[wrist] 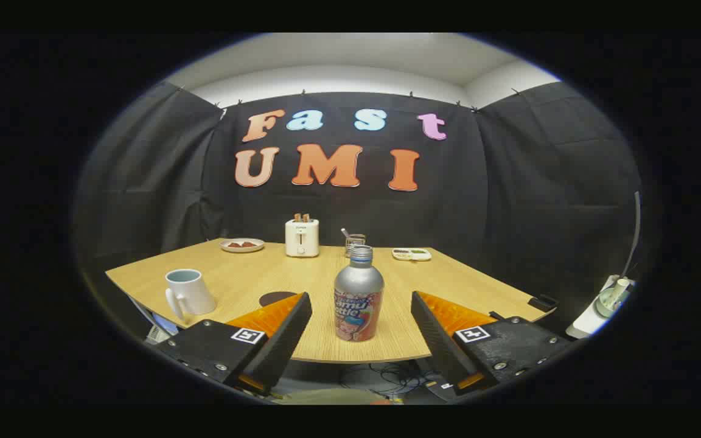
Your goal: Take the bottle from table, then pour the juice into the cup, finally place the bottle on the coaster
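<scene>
A silver bottle (358,295) with a colourful label and an uncapped threaded neck stands upright near the table's front edge. It sits between my two fingers, slightly ahead of their tips, with a clear gap on each side. My gripper (361,298) is open and touches nothing. A pale mug (188,293) with its handle toward me stands on the table beyond my left finger. A dark round coaster (277,298) lies flat between the mug and the bottle, partly hidden by my left finger (292,316).
On the wooden table (247,274), along the far edge, stand a plate of food (241,244), a white toaster (302,237), a glass with a spoon (355,242) and a small divided dish (411,253). A dark small object (542,302) lies at the right corner. Cables lie on the floor below.
</scene>
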`<control>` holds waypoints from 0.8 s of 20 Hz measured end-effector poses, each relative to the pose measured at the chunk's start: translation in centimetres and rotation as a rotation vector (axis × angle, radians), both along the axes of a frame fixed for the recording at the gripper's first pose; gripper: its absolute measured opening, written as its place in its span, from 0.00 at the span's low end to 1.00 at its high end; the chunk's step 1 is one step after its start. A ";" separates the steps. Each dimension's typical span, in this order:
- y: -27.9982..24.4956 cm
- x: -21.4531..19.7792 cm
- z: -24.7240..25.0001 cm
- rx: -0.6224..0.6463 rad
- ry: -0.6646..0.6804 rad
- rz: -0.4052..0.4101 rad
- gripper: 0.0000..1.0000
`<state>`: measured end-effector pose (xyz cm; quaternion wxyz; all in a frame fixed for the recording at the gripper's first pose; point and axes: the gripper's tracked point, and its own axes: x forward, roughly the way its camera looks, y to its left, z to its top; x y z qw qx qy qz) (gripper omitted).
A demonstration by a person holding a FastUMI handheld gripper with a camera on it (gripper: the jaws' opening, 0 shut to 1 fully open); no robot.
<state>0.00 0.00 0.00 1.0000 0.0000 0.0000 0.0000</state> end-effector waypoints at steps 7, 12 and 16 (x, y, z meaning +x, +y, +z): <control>0.6 0.1 -0.7 0.001 0.018 0.009 0.98; 0.8 0.1 -0.8 -0.003 0.014 0.010 0.98; 0.1 0.1 -1.4 0.008 0.027 -0.005 0.98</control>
